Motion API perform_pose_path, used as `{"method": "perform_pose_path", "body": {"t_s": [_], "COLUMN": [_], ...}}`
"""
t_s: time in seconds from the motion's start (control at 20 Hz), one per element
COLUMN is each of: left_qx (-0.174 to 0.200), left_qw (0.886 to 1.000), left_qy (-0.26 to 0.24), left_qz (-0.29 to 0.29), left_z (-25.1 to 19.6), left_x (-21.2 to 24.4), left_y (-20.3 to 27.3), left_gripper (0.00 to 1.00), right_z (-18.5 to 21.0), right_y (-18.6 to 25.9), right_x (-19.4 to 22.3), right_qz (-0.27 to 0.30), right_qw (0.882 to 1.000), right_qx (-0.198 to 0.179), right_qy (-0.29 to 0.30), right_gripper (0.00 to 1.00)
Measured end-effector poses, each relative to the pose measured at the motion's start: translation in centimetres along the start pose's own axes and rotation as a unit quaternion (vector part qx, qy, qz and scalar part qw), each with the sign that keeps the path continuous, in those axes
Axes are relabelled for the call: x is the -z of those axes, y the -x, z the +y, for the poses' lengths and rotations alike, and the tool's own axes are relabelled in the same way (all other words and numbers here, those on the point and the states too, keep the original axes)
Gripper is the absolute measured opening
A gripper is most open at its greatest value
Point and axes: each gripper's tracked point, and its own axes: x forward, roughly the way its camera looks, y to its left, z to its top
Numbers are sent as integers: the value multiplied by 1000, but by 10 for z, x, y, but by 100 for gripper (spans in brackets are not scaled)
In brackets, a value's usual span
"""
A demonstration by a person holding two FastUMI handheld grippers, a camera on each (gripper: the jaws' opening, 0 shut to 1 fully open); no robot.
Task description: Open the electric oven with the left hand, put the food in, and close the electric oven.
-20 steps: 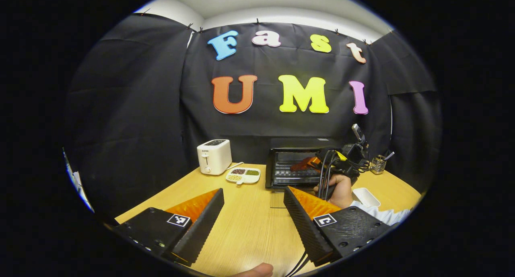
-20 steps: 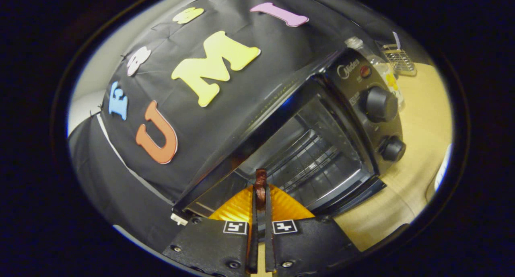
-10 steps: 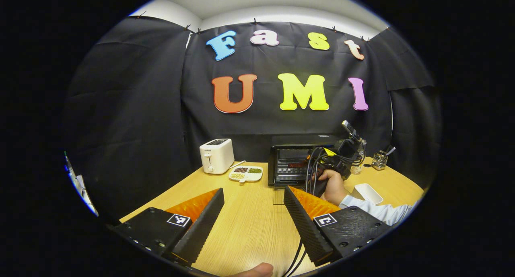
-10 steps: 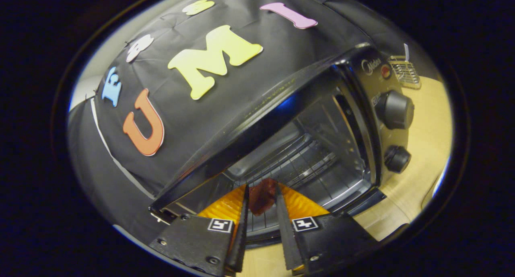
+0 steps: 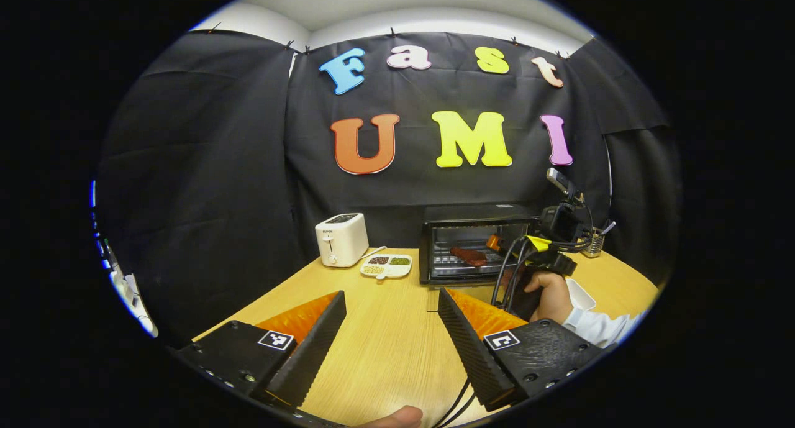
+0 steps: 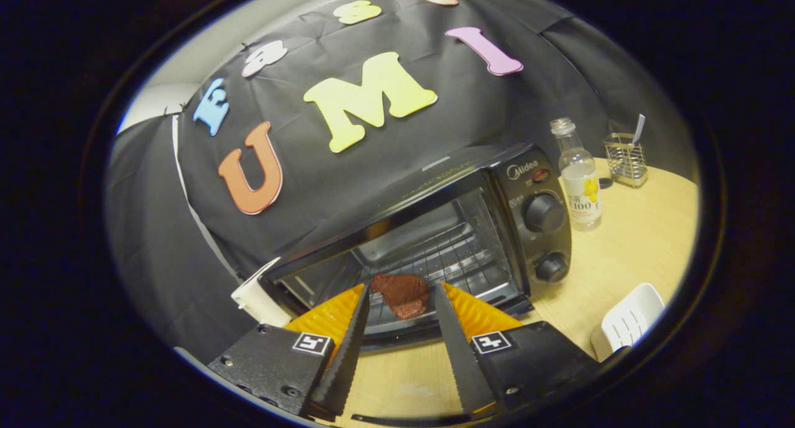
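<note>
Food [image 6: 400, 294] lies on the rack inside the open oven [image 6: 435, 229]; both grippers' jaws stand apart, empty. Draw your right gripper [image 6: 400, 347] clear, then bring the left gripper [image 5: 388, 335] under the lowered door and swing it up squarely.

The tabletop [image 6: 627, 248] looks like pale wood with a fine straight grain and a smooth matt finish, and on it the electric oven [image 6: 534, 186] has a glossy black shell, shiny metal wire racks inside and matt black plastic knobs. On the oven's rack lies the food [image 6: 400, 294], dull dark red and rough-surfaced; right of the oven stand a clear plastic bottle [image 6: 577, 179] and a wire-mesh metal holder [image 6: 626, 161], with a smooth white plastic dish [image 6: 628, 321] nearer. Left of the oven in the left gripper view, the toaster [image 5: 341, 238] is smooth white plastic, and each claw's body is matt, grainy black plastic.
</note>
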Motion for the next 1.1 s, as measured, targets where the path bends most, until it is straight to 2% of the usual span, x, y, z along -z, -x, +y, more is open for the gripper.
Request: {"method": "perform_pose_path", "body": {"t_s": [0.1, 0.3, 0.35, 0.4, 0.55, 0.7, 0.75, 0.85, 0.95, 1.0, 1.1], "left_qx": [10, 21, 21, 23, 26, 23, 25, 31, 38, 44, 62], "left_qw": [1000, 1000, 1000, 1000, 999, 999, 999, 998, 997, 996, 994], "left_qy": [9, 10, 10, 11, 10, 7, 10, 13, 13, 12, 13], "left_qz": [4, 13, 15, 18, 32, 43, 47, 59, 67, 73, 93], "left_z": [-9, -22, -24, -26, -32, -36, -40, -49, -60, -66, -81], "left_x": [0, 4, 4, 6, 12, 17, 20, 27, 33, 36, 48], "left_y": [2, 0, -2, -4, -12, -21, -24, -31, -38, -42, -50], "left_gripper": [95, 95, 95, 96, 96, 95, 95, 95, 96, 96, 95], "right_z": [-2, -11, -16, -20, -30, -35, -35, -35, -36, -39, -41], "right_y": [22, 72, 82, 92, 118, 140, 149, 168, 190, 200, 220], "right_x": [3, 0, -1, -4, -24, -44, -51, -69, -88, -100, -120], "right_qz": [10, 12, 16, 16, -4, -23, -29, -45, -68, -82, -102], "right_qw": [1000, 999, 999, 998, 995, 988, 984, 977, 970, 967, 963], "right_qx": [-10, -15, -15, -11, -8, -10, -12, -16, -17, -15, -15], "right_qy": [12, 33, 44, 55, 97, 155, 176, 207, 232, 242, 250], "right_gripper": [75, 80, 74, 82, 85, 97, 92, 100, 96, 100, 100]}}
